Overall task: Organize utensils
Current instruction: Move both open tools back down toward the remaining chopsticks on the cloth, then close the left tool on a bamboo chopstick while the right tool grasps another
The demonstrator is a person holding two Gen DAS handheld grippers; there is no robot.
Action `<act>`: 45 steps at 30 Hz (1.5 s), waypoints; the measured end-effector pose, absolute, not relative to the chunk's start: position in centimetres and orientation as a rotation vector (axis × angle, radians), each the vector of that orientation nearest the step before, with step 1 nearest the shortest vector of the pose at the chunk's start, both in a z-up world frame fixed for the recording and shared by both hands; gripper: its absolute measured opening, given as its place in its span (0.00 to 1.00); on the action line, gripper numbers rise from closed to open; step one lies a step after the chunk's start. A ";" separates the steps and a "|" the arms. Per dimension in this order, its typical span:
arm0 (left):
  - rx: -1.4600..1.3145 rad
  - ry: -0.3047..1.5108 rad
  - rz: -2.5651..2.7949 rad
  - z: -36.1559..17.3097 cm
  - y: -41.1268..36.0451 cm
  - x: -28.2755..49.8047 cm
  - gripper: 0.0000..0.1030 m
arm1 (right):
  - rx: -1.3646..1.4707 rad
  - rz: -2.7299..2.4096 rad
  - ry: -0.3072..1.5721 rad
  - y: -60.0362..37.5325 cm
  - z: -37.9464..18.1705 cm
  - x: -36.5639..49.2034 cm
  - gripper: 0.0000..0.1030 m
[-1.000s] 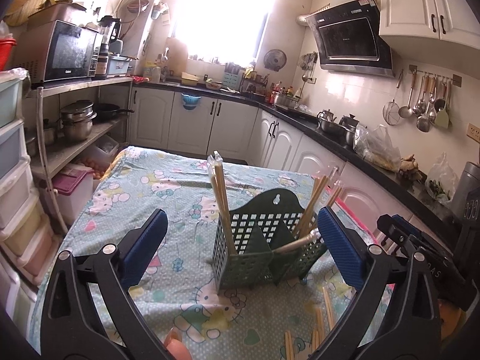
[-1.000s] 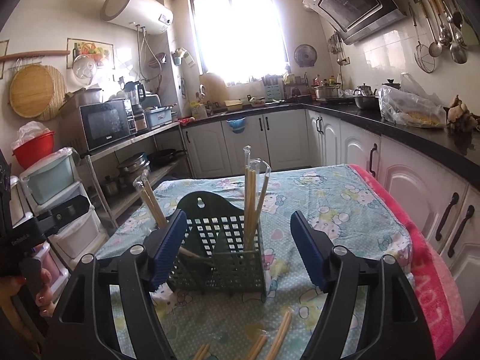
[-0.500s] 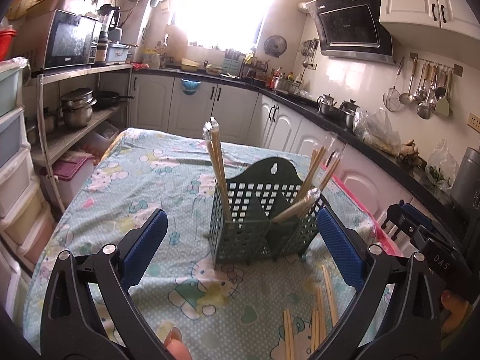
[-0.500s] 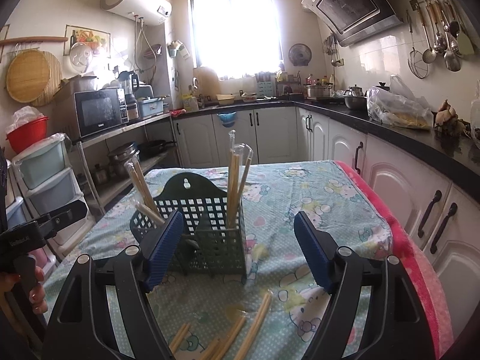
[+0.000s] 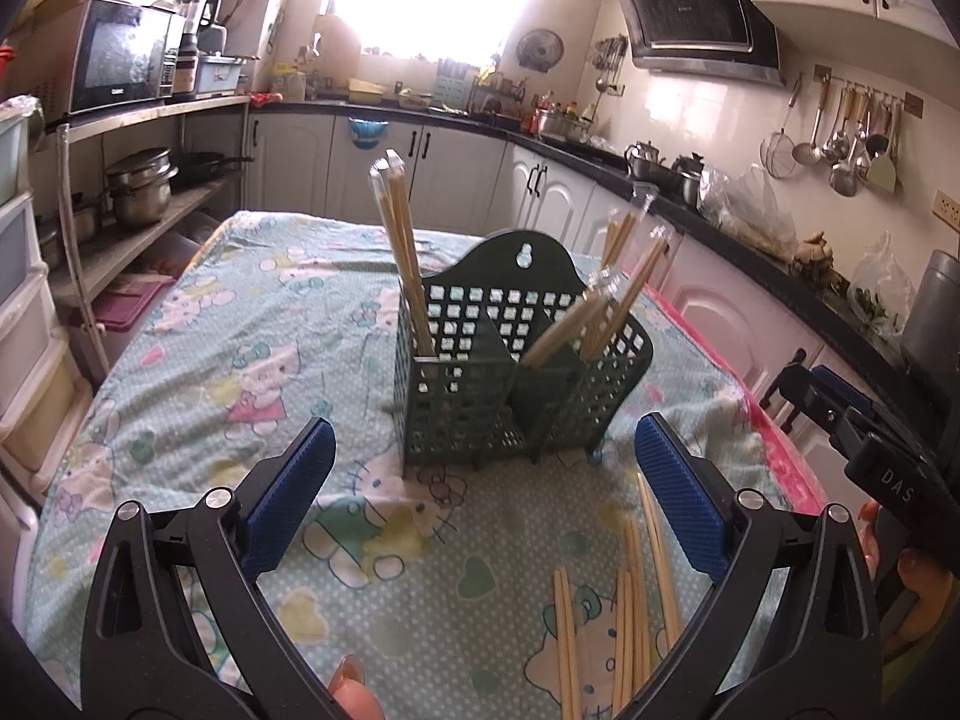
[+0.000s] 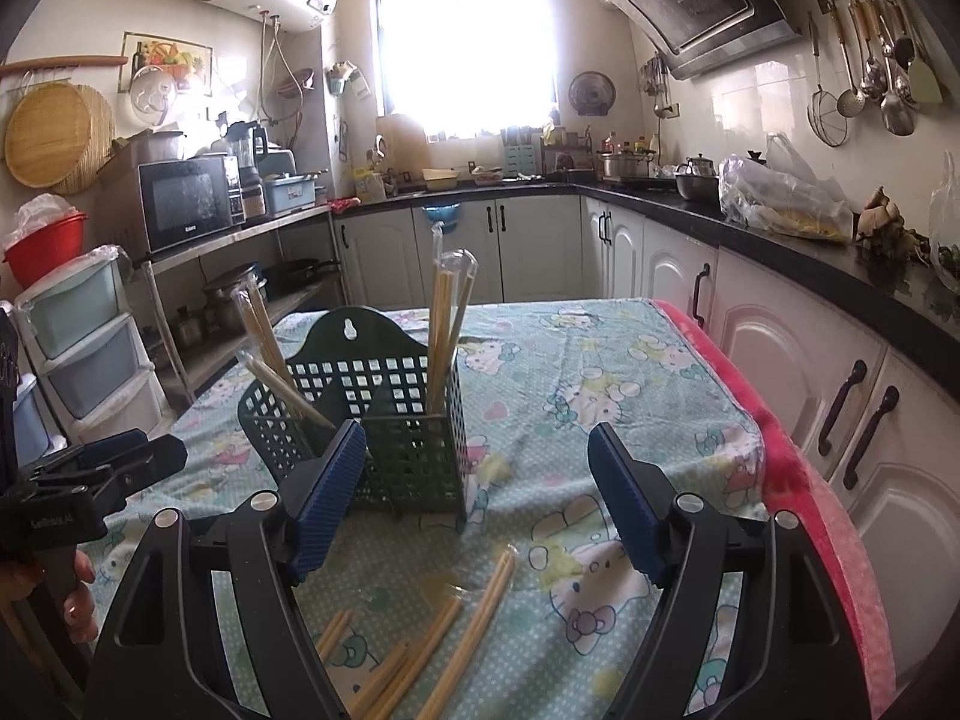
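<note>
Already some chopsticks (image 5: 401, 252) are stood in the rack (image 5: 516, 384); both grippers (image 5: 480, 498) (image 6: 474, 504) are held wide, empty, over loose chopsticks (image 6: 444, 630) lying nearer, for picking

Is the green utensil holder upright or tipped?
Upright. The holder stands on its base on the tablecloth, hanging tab on top, chopsticks sticking up out of it.

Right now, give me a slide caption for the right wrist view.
Open right gripper over loose chopsticks before a green utensil caddy on a cartoon-print tablecloth.
</note>
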State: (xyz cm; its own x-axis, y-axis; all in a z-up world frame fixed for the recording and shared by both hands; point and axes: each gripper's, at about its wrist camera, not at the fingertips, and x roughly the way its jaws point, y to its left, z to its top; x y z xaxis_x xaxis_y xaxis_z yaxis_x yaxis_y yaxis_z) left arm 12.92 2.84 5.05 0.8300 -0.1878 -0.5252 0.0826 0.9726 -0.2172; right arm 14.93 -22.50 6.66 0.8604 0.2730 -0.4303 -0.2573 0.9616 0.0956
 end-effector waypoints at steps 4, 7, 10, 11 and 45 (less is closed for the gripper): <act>-0.177 0.598 -0.160 4.5 2.2 12.9 0.90 | 0.030 0.275 0.476 -22.7 6.1 14.9 0.72; -0.152 0.625 -0.168 3.8 1.5 13.1 0.90 | 0.027 0.280 0.507 -22.9 5.2 15.2 0.72; -0.138 0.658 -0.182 2.8 0.8 13.3 0.89 | 0.021 0.281 0.546 -23.1 4.4 15.6 0.72; -0.136 0.671 -0.186 2.4 0.6 13.4 0.89 | 0.021 0.283 0.558 -23.1 4.2 15.7 0.71; -0.121 1.027 -0.504 -6.7 -6.6 14.6 0.18 | 0.074 0.345 0.969 -22.6 -6.0 23.1 0.30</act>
